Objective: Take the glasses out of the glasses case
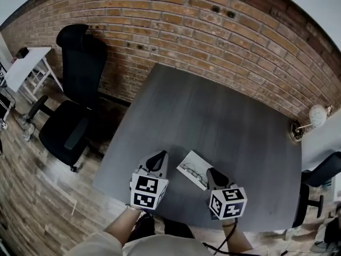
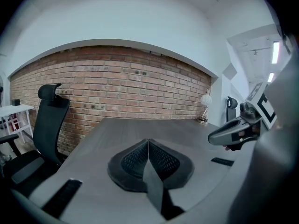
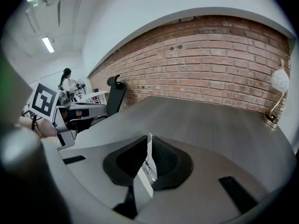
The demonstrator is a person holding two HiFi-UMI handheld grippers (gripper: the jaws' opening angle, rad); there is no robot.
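A white glasses case [image 1: 193, 158] lies open near the front edge of the grey table [image 1: 213, 111], and thin-framed glasses [image 1: 194, 172] rest inside it. My right gripper [image 1: 212, 170] sits at the case's right edge. In the right gripper view its jaws [image 3: 149, 143] are closed on a thin white panel of the case [image 3: 142, 181], with a bit of the glasses' wire [image 3: 149, 169] beside it. My left gripper [image 1: 157, 156] hovers just left of the case, apart from it. Its pads [image 2: 142, 155] meet with nothing between them. The right gripper [image 2: 233, 132] also appears at the right of the left gripper view.
A black office chair [image 1: 74, 105] stands left of the table in front of the brick wall [image 1: 186, 20]. A small lamp [image 1: 314, 119] sits at the table's far right corner, with another dark chair [image 1: 325, 169] beyond it. A white side table [image 1: 26, 63] is far left. A person [image 3: 67, 83] stands far off.
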